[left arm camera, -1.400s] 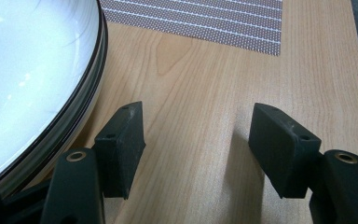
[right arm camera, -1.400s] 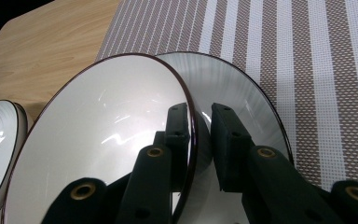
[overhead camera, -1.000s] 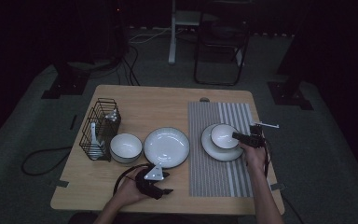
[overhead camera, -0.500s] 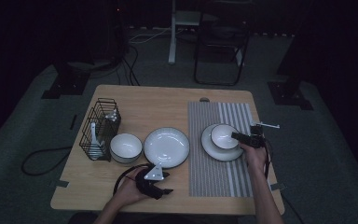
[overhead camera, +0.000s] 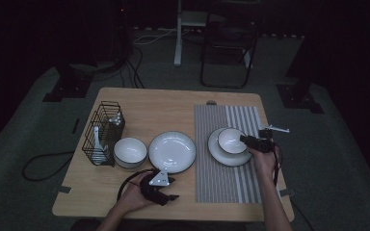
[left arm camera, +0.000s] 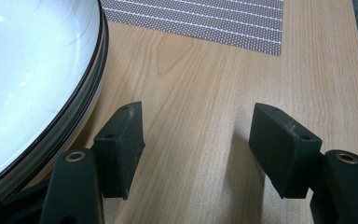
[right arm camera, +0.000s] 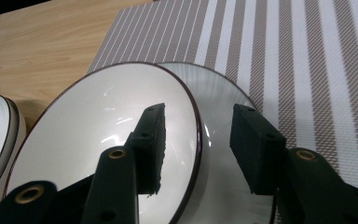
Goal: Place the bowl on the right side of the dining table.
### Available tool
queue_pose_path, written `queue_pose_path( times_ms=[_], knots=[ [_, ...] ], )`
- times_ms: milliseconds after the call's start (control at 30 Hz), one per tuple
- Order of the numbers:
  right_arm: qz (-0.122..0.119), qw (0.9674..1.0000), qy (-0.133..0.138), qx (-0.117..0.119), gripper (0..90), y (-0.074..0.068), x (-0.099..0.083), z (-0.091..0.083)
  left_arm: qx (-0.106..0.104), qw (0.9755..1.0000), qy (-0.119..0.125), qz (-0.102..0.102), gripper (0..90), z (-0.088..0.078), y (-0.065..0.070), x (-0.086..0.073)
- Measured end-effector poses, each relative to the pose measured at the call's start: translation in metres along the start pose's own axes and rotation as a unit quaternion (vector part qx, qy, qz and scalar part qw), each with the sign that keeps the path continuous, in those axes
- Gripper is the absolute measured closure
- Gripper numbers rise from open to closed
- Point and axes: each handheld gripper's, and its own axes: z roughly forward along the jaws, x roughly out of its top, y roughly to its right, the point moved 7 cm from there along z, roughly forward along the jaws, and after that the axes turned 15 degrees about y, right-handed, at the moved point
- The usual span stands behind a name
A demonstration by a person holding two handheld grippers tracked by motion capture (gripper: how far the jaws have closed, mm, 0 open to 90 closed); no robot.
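Now R gripper [overhead camera: 248, 140] jaws apart astride bowl [right arm camera: 102, 154] rim on plate [overhead camera: 231, 157]; L gripper [left arm camera: 198, 140] jaws apart.

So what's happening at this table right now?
A person sits at a wooden table with a gripper in each hand. The right gripper straddles the rim of a small bowl, jaws open, one inside and one outside; the bowl sits on a plate on the striped placemat. The left gripper rests open over bare wood beside the large plate. Another bowl and a wire rack stand to the left.
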Motion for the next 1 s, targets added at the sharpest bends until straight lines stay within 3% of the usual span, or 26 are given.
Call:
queue_pose_path(
  times_ms=[467,600,700,1000],
  knots=[
    [-0.022,0.9992,0.03,-0.014,54.4,-0.001,0.012,-0.012,0.003,1.0,-0.003,-0.001,30.0,0.001,0.0,0.0],
    [-0.036,0.9985,0.04,-0.011,53.0,-0.008,0.017,-0.016,0.002,1.0,-0.004,-0.001,28.1,0.001,0.001,-0.001],
    [-0.034,0.998,0.052,0.01,53.6,-0.02,0.02,-0.021,-0.001,1.0,-0.003,0.0,28.0,0.0,0.001,-0.001],
    [-0.085,0.9939,0.061,0.034,48.8,-0.043,0.024,-0.028,0.001,1.0,-0.004,-0.001,28.0,0.0,0.002,-0.001]
  ],
)
